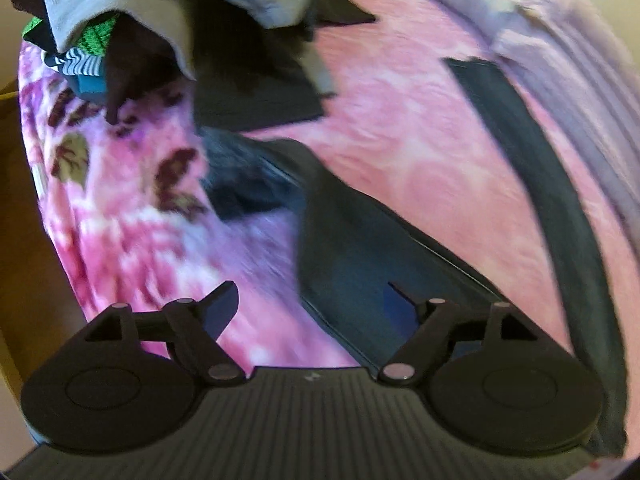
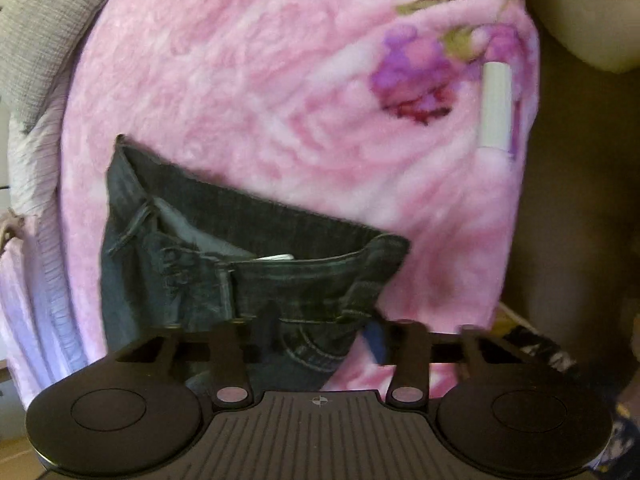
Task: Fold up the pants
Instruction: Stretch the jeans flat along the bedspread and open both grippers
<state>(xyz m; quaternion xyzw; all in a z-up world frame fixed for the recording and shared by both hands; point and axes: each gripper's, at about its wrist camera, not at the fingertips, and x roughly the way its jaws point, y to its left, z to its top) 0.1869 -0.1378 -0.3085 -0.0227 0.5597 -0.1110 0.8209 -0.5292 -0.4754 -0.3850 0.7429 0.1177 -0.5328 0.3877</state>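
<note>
Dark denim pants lie on a pink flowered blanket (image 2: 280, 80). In the right wrist view the pants' waistband end (image 2: 248, 248) lies open, showing a pale pocket lining. My right gripper (image 2: 322, 330) sits low over the hip and pocket seam, its fingers drawn in with the denim between them; the picture is blurred there. In the left wrist view one pants leg (image 1: 360, 232) runs diagonally to the lower right, and the other leg (image 1: 532, 168) curves along the right. My left gripper (image 1: 314, 306) hovers open above the near leg's edge, holding nothing.
A pile of other clothes (image 1: 160, 8), grey, black, green and striped, sits at the blanket's far left corner. Lilac ribbed bedding (image 1: 580, 80) borders the right side. A white cylinder (image 2: 496, 104) lies near the blanket's right edge. A grey pillow (image 2: 36, 40) is at the left.
</note>
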